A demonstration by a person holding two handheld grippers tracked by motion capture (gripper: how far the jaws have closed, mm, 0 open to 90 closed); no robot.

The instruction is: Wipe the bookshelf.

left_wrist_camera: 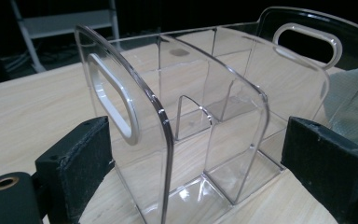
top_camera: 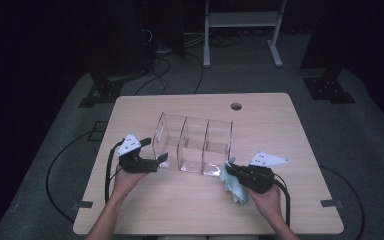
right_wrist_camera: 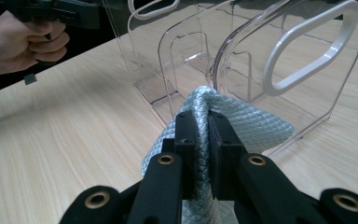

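At the middle of the tabletop (top_camera: 280, 115) stands your clear organizer (top_camera: 192, 145), three compartments in a row, a handle cut-out in each end wall. Your left gripper (top_camera: 161, 159) is at its left end, jaws spread wide on either side of the end wall, pads not pressing it in the left gripper view. Over at the organizer's right end, towards the near edge, your right gripper (top_camera: 230, 170) has its jaws clamped tight on a pale blue cloth (top_camera: 234, 186), and in the right gripper view that cloth (right_wrist_camera: 242, 123) bunches up right against the clear end wall. The rest of it hangs down onto the tabletop.
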